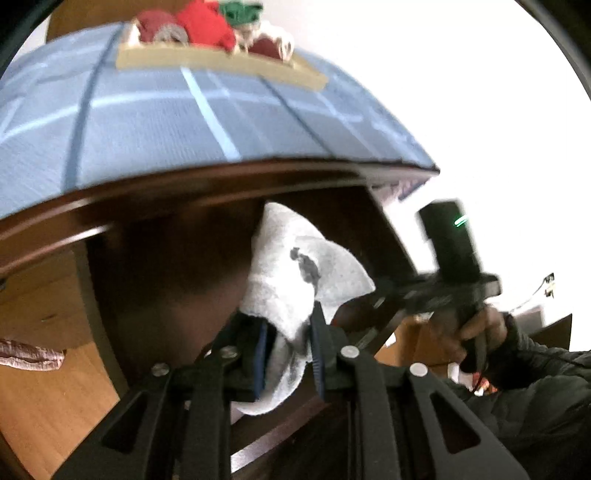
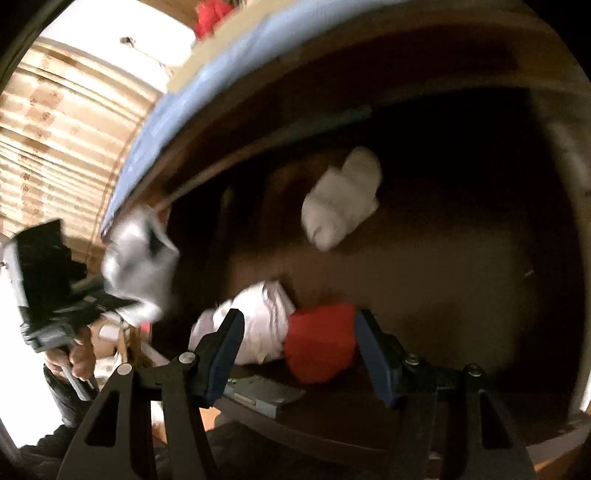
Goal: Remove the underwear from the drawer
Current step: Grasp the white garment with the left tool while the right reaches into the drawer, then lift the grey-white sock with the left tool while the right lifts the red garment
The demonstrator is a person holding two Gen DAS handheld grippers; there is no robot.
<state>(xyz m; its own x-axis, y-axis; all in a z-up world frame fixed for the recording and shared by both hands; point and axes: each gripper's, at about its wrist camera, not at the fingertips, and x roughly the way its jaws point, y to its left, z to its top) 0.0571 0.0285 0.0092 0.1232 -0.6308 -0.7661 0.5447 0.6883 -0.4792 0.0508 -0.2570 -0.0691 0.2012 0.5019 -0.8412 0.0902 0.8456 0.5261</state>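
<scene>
Left gripper (image 1: 288, 354) clamped on a grey-white garment (image 1: 295, 266), blue pads (image 1: 260, 354) pressing its lower fold from both sides. Garment bunched and standing up above the pads, a dark grey blotch near its middle, held in front of the drawer (image 1: 177, 266) opening and clear of the drawer floor. Same garment (image 2: 138, 258) blurred in the right wrist view, hanging just off the drawer's left edge, under the lip of the blue checked cloth (image 1: 147, 122).

Right gripper (image 2: 299, 354) with jaws spread partway, nothing pinched; hovering over the drawer (image 2: 443, 277) near its front rail. Between and beyond its pads (image 2: 225, 354), on the drawer floor: a red garment (image 2: 321, 339) and, touching it on the left, a white garment (image 2: 258, 314). Whether the pads touch either, cannot tell. Farther back in the drawer, well apart from those two, a white bundle (image 2: 341, 199) lying alone. Metal lock plate (image 2: 258, 395) on the front rail, just below the left pad.

Right hand (image 1: 476, 332) in a dark sleeve, gripping its handle to the right of the drawer. Left hand (image 2: 74, 358) likewise at the drawer's left.

Above the drawer, on the checked cloth, a tan tray (image 1: 221, 62) piled with red, maroon and green clothes (image 1: 207, 26). Left of the drawer, wooden floor (image 1: 48, 387) with a pinkish cloth (image 1: 29, 356) on it.
</scene>
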